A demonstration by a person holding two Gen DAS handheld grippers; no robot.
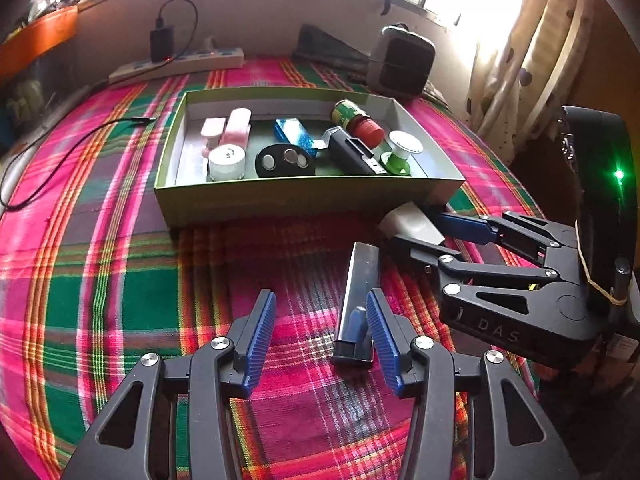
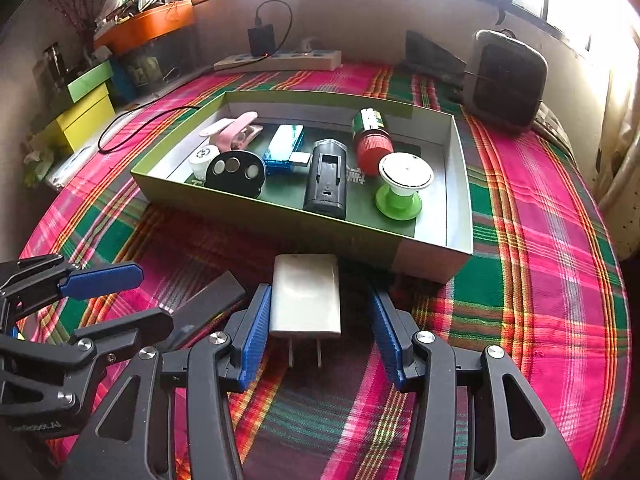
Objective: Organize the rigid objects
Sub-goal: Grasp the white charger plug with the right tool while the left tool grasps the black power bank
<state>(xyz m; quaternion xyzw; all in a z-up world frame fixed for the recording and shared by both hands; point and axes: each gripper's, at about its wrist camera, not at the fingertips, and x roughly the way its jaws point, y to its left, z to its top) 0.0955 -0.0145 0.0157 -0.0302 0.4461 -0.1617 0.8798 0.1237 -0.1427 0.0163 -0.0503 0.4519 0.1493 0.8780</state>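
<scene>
Right now the right gripper (image 2: 318, 334) is spread around the white plug (image 2: 306, 294) with one side not touching, and the empty left gripper (image 1: 320, 338) is wide open beside the dark flat bar (image 1: 358, 300), so the plug could slip or bump the green box (image 2: 432, 256) close behind it.

a pink, green and orange plaid cloth (image 2: 540, 240) covers the surface. at the far edge a white power strip (image 2: 280, 60) lies against the wall, a black adapter (image 2: 262, 40) plugged into it. a black cable (image 1: 60, 152) trails over the cloth. a dark grey speaker-like box (image 2: 506, 80) stands far right, near a spotted curtain (image 1: 520, 60). yellow and green boxes (image 2: 86, 108) sit stacked at left, below an orange tray (image 2: 148, 28).
</scene>
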